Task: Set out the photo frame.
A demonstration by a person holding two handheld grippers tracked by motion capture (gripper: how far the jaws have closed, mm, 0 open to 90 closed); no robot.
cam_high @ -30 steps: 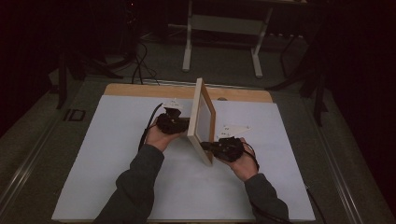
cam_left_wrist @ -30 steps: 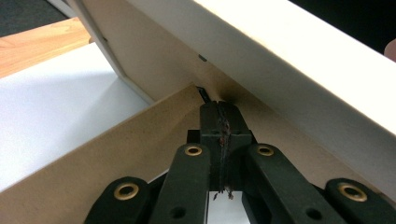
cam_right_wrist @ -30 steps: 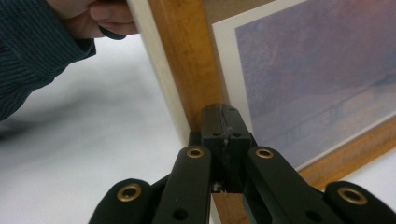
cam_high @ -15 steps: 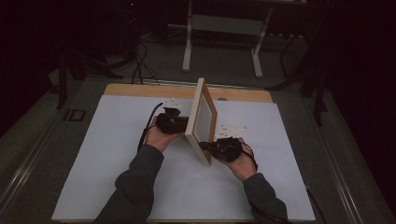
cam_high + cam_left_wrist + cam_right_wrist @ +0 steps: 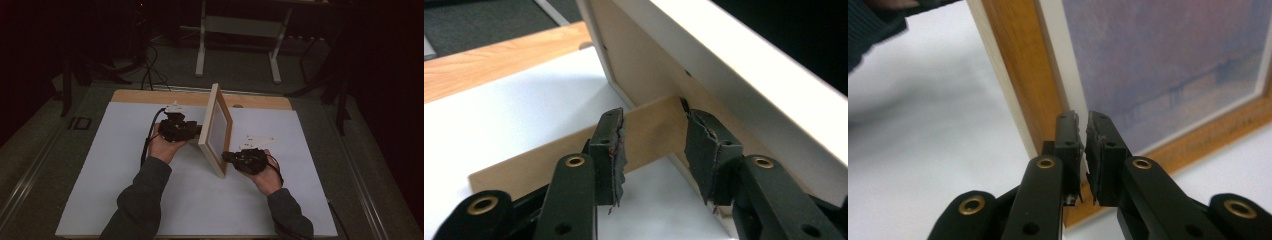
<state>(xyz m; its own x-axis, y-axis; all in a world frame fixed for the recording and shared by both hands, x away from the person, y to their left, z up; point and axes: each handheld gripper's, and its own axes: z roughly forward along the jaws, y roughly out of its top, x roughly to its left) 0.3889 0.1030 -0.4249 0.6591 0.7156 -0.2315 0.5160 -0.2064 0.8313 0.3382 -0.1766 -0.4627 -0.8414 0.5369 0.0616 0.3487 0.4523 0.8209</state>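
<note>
Left gripper view: left hand-held gripper (image 5: 651, 142) just opened, straddling stand (image 5: 574, 150) of picture frame (image 5: 216, 129) (upright); right hand-held gripper (image 5: 1083, 131) nearly closed.

A white sheet (image 5: 125, 175) is covering most of the table (image 5: 150, 96), whose wooden edge is showing as a bare strip along the far side. Beyond it, a pale metal stand (image 5: 240, 30) is resting on two legs on the dark floor (image 5: 165, 70). Black cables (image 5: 150, 65) are trailing across that floor to the left of the stand. A small dark rectangular plate (image 5: 80, 123) is lying just off the sheet's far left corner.
</note>
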